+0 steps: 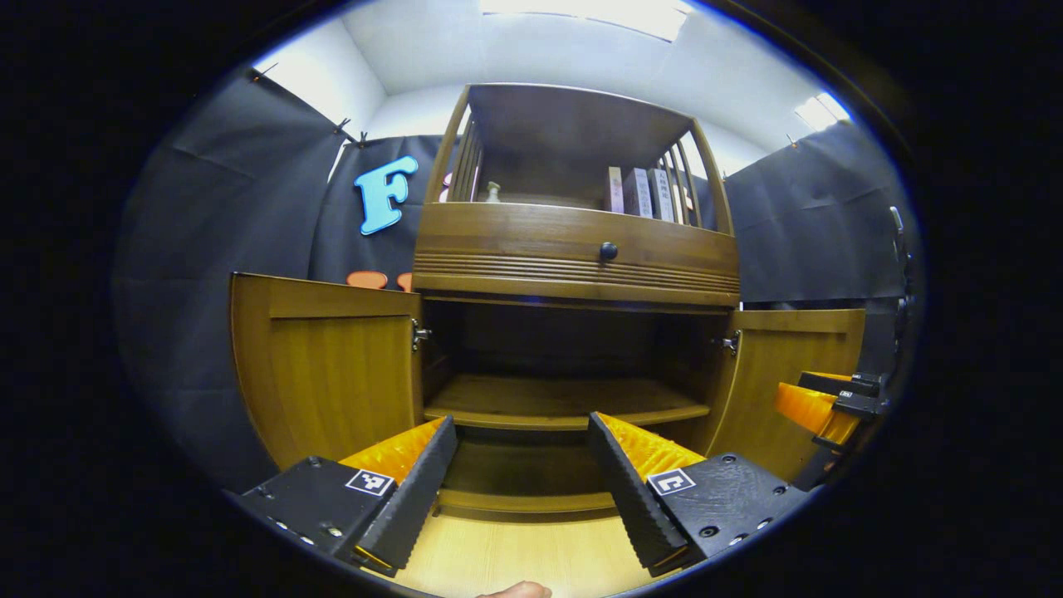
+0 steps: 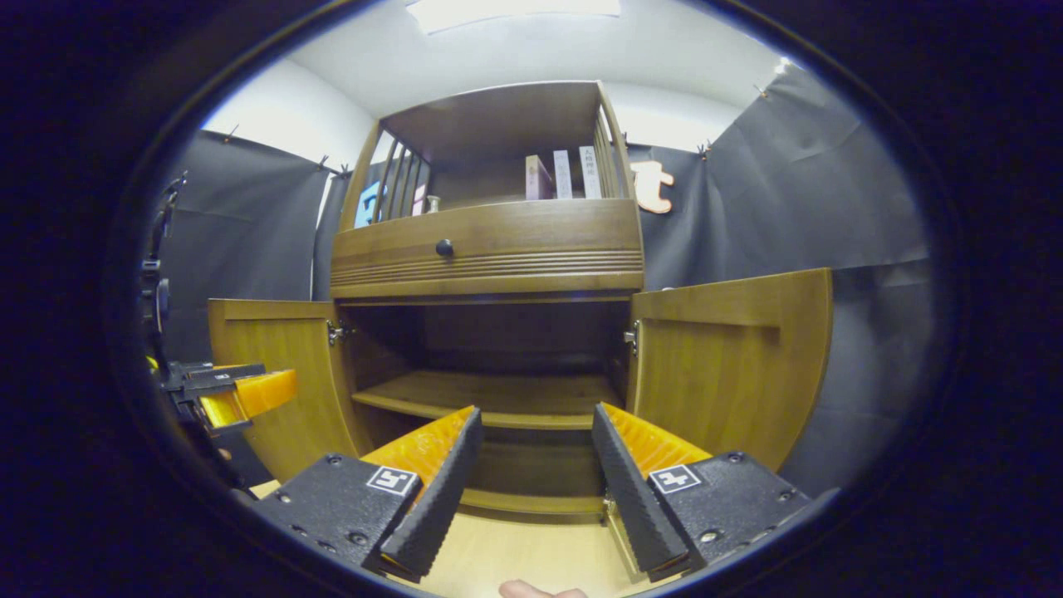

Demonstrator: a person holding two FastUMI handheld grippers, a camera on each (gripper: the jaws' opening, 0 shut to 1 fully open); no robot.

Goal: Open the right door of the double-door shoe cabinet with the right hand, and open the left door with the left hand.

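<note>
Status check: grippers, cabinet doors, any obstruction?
Left gripper open, empty. Right gripper open, empty. Left door and right door both swung open. Nothing blocking.

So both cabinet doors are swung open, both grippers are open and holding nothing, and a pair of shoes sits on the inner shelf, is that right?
Not quite: the shelf is bare, with no shoes on it, as the left gripper view shows. The rest holds: the left door and right door are swung open, and the left gripper and right gripper are open and hold nothing.
</note>
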